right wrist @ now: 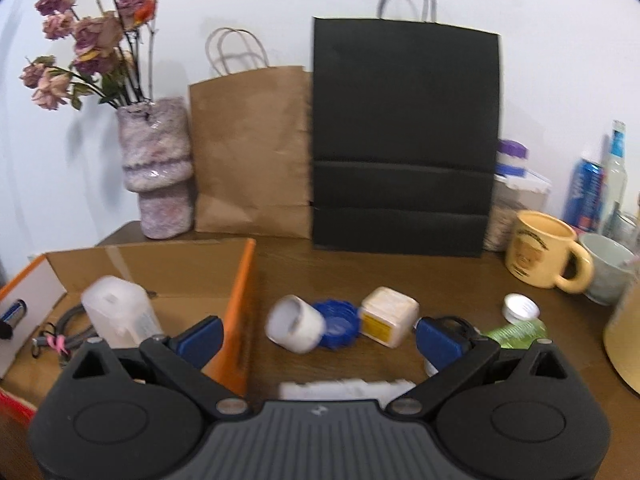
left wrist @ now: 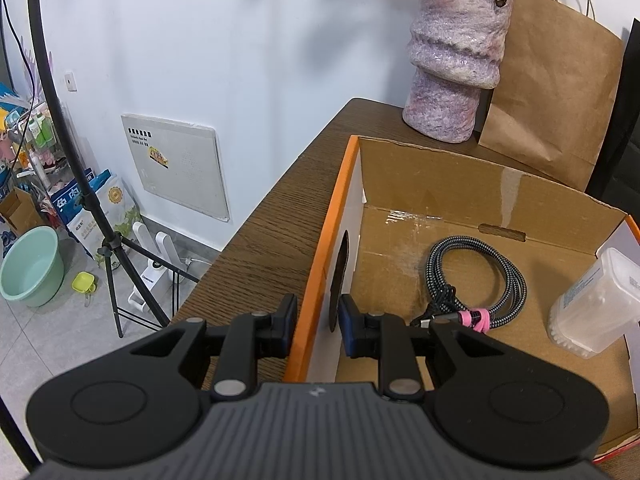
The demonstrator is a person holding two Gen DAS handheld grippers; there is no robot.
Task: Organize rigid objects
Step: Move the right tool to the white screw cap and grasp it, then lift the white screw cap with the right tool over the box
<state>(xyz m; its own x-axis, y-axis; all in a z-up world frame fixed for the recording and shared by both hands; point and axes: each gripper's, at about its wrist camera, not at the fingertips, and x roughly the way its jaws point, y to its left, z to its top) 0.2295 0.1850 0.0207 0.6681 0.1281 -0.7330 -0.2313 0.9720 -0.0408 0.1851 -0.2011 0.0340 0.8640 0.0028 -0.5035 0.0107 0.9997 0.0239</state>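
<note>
Rigid odds and ends are being sorted into an orange-edged cardboard box (left wrist: 400, 200) on a wooden counter (left wrist: 272, 224). Seen from the left wrist, the left gripper (left wrist: 318, 316) is clamped on the box's near side wall, one pad outside and one inside, apparently to steady it; a coiled braided cable (left wrist: 476, 280) and a clear tub of cotton swabs (left wrist: 596, 304) already lie inside. Seen from the right wrist, in a motion-blurred frame, the right gripper (right wrist: 316, 334) hangs with its jaws spread wide and nothing between them, above the loose items on the counter just right of the box: a white cylinder (right wrist: 296, 324) on its side, a blue lid (right wrist: 336, 320) touching it, a small cream jar with a yellow label (right wrist: 388, 316) and a white cap (right wrist: 520, 307) farther right. All look light, hard and smooth, likely to roll or slip. The cylinder seems best taken across its curved sides, the jar across its flat faces, with firm but modest pressure.
</note>
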